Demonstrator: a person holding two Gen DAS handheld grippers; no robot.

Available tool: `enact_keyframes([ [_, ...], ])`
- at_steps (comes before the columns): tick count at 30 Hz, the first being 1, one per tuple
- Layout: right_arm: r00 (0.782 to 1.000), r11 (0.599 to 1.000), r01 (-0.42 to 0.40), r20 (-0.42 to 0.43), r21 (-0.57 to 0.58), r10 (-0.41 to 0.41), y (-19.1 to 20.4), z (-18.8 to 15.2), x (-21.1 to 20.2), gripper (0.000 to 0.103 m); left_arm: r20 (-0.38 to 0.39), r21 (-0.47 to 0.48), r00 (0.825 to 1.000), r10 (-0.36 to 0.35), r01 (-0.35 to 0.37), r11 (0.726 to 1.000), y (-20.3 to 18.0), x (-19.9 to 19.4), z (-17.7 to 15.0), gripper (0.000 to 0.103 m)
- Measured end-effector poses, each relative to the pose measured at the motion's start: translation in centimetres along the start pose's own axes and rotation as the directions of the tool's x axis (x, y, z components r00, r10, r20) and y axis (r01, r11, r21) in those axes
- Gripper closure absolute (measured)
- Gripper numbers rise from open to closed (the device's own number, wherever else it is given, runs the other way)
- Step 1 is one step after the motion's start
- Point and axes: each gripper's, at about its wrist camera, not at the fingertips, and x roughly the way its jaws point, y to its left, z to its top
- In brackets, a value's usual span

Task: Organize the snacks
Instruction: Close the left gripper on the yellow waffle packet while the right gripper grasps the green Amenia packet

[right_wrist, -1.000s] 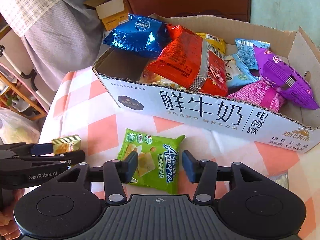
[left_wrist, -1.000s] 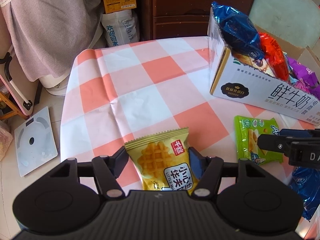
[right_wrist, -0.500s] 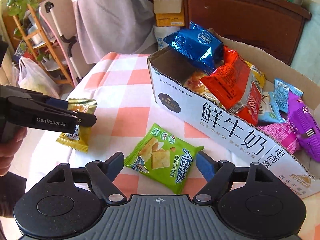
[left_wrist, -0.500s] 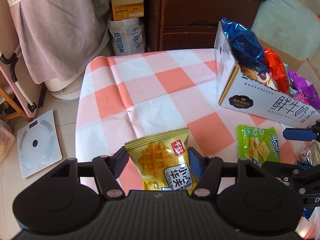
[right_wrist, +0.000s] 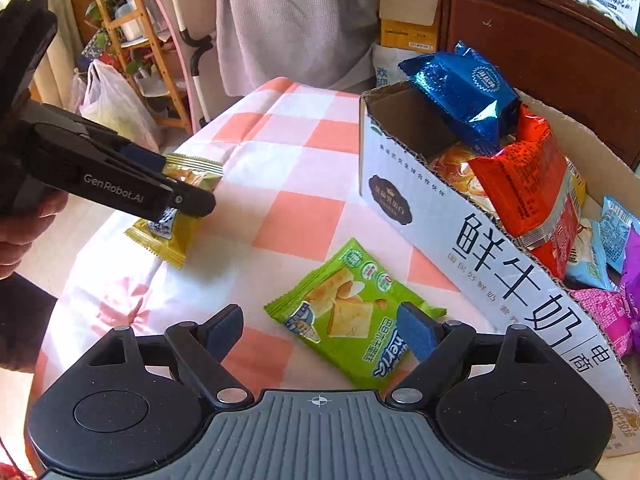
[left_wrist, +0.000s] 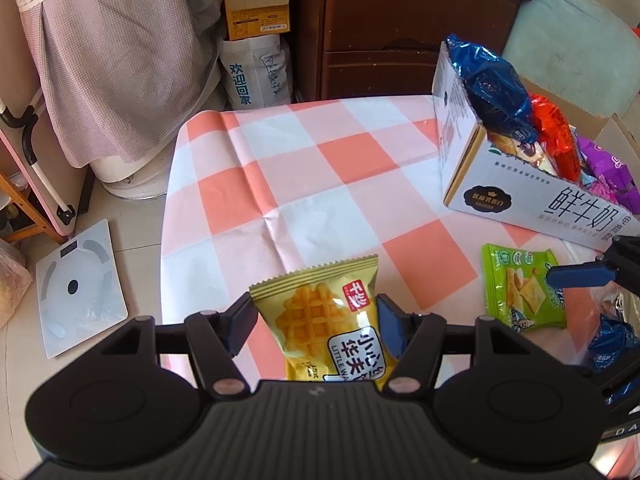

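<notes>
My left gripper [left_wrist: 316, 320] is shut on a yellow waffle snack packet [left_wrist: 328, 320] and holds it above the checked tablecloth [left_wrist: 320, 184]. In the right wrist view the packet [right_wrist: 176, 216] hangs from that gripper [right_wrist: 192, 196] at the left. My right gripper [right_wrist: 320, 328] is open, its fingers on either side of a green cracker packet [right_wrist: 352, 312] lying flat on the cloth; this packet also shows in the left wrist view [left_wrist: 520, 288]. A white milk carton box [right_wrist: 480, 240] full of snack bags stands at the right.
The box holds blue [right_wrist: 464, 84], red [right_wrist: 528, 184] and purple bags. A blue packet [left_wrist: 612, 344] lies at the table's right edge. Past the table's far edge stand a brown cabinet [left_wrist: 400, 28], a cardboard box [left_wrist: 256, 4] and a floor scale [left_wrist: 80, 288].
Both grippers have pulled back and up, so more of the table shows. The right gripper's jaws have opened wider around the green packet. The left still holds the yellow packet.
</notes>
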Motion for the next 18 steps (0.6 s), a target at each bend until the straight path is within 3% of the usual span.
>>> enact_keyframes([
  [2, 0.999, 1.0, -0.022, -0.024, -0.015, 0.021, 0.6, -0.2, -0.2, 0.017, -0.002, 0.003, 1.0, 0.005, -0.005, 1.0, -0.1, 0.0, 0.0, 0.04],
  [5, 1.0, 0.994, 0.01, -0.028, -0.11, -0.013, 1.9, -0.5, -0.5, 0.017, -0.009, 0.01, 1.0, -0.001, 0.001, 1.0, -0.4, 0.2, -0.1, 0.04],
  [10, 0.995, 0.976, 0.071, 0.08, -0.205, -0.055, 1.9, -0.3, -1.4, 0.016, -0.016, 0.031, 1.0, 0.001, 0.0, 1.0, -0.8, 0.3, -0.4, 0.04],
  [18, 0.998, 0.957, 0.065, 0.017, -0.283, -0.063, 1.3, -0.6, 0.5, 0.015, -0.029, 0.039, 1.0, -0.004, 0.005, 0.999, -1.1, 0.6, -0.7, 0.04],
])
